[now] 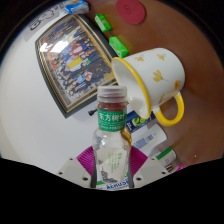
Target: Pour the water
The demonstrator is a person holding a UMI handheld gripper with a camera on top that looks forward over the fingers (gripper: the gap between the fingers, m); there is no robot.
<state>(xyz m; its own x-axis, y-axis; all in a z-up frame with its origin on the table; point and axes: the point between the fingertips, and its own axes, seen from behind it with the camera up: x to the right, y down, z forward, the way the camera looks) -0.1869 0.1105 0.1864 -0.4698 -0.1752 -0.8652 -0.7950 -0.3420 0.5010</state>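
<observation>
Beyond my claw [112, 172] lies a white tabletop [25, 110] with a framed picture [72, 62] to the left and a brown surface [185, 30] farther right. My claw is clenched on a water bottle [111, 150], upright, cap away from me. Just beyond it, right, a yellow-rimmed mug [155, 78] tilts, mouth toward the bottle.

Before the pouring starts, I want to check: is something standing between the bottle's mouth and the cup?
Nothing visible does. The bottle is held between the gripper fingers, cap off, its mouth directly beside the tilted yellow-rimmed cup.
</observation>
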